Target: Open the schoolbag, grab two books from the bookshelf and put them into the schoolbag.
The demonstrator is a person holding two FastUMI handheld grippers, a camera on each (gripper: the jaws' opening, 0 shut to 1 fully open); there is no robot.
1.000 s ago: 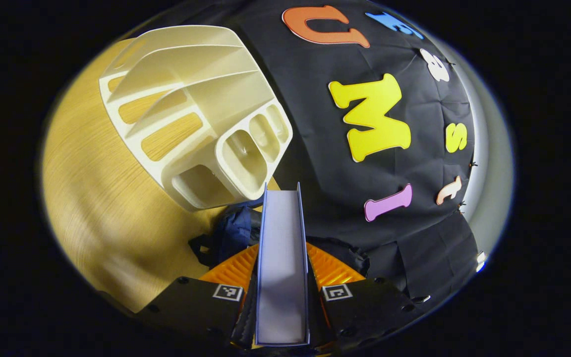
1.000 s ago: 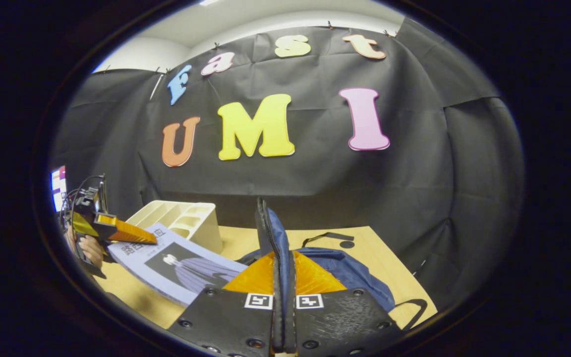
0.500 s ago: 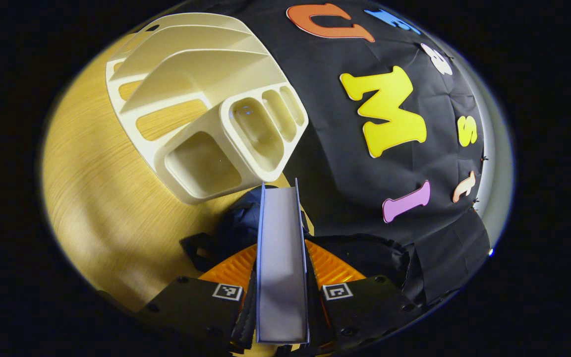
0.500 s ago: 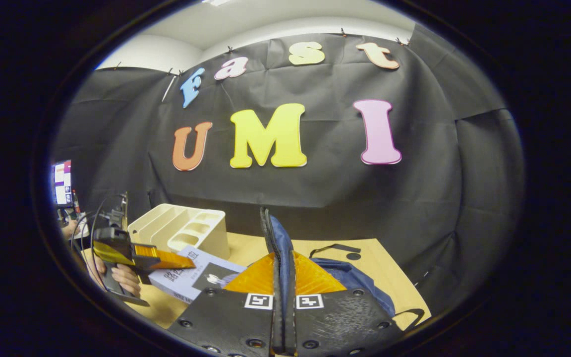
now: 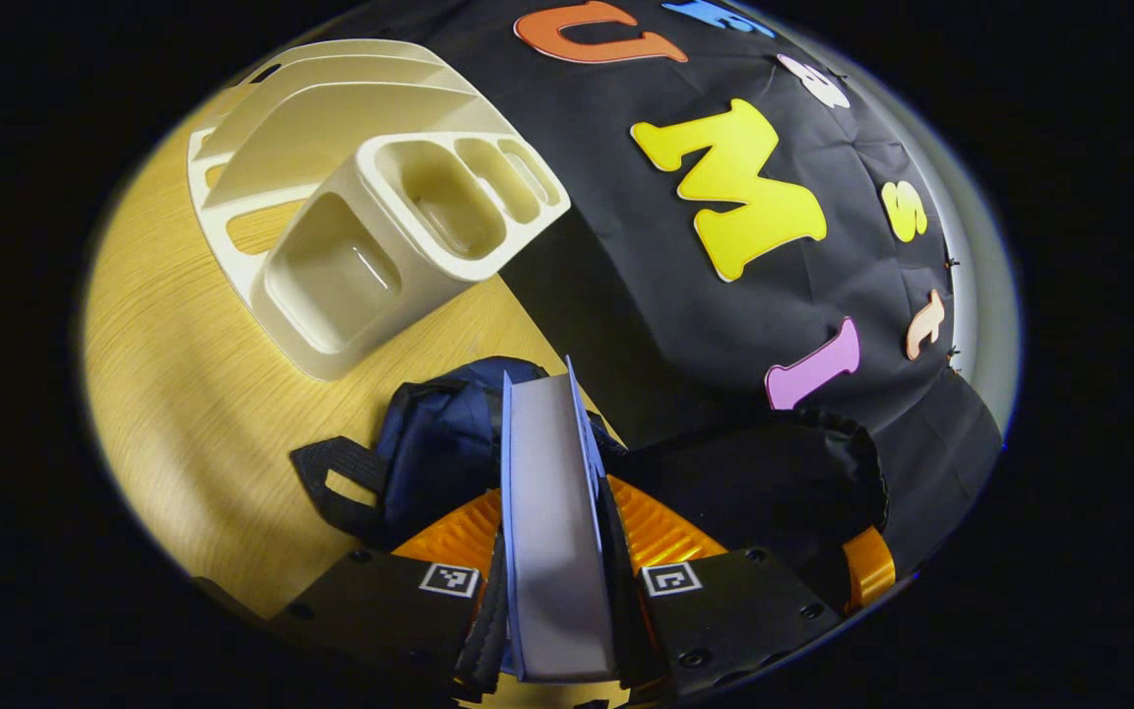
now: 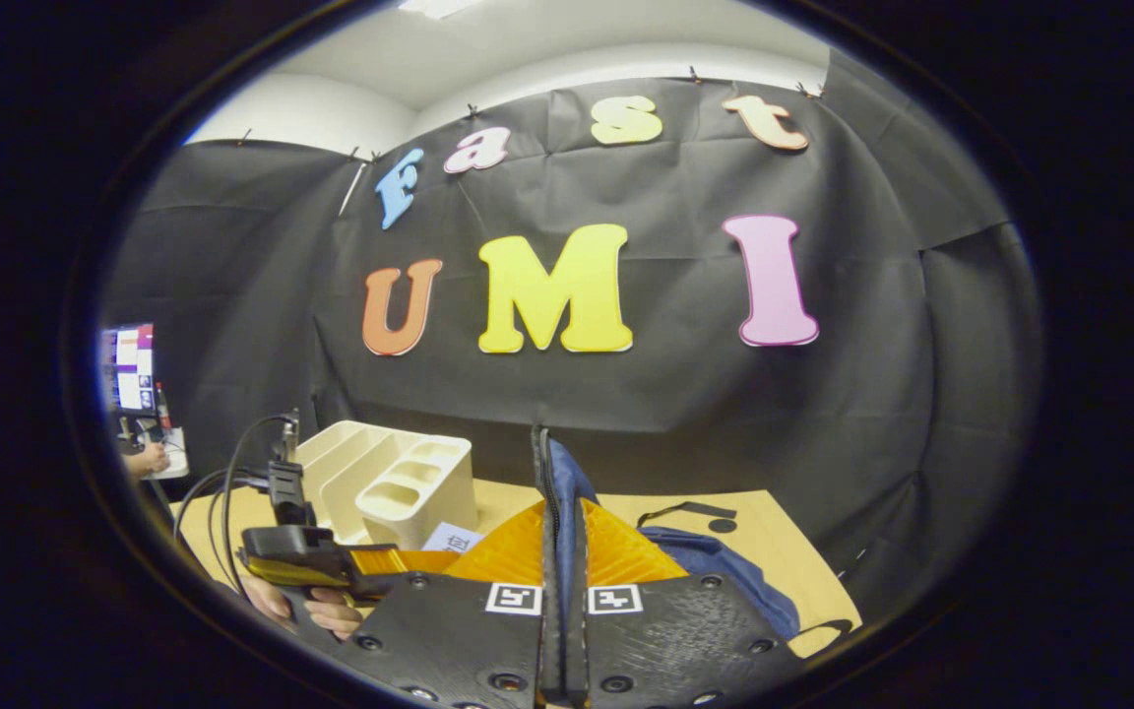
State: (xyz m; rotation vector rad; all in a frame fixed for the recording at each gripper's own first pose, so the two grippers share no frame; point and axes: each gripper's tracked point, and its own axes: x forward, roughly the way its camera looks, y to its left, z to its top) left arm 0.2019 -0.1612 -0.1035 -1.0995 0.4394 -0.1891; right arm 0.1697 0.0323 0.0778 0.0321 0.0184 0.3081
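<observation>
On the wooden counter (image 5: 183,414), a cream bookshelf (image 5: 360,207) stands near the black cloth wall, its slots bare. Just beside it lies the dark blue schoolbag (image 5: 449,443). The right gripper (image 6: 564,630) has its jaws clamped on the bag's zippered edge, lifting it upright. The left gripper (image 5: 555,581), jaws clamped on a pale book (image 5: 552,522), holds it edge-up over the bag.

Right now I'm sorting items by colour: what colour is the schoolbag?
Dark navy blue; the schoolbag shows best in the left gripper view.
</observation>
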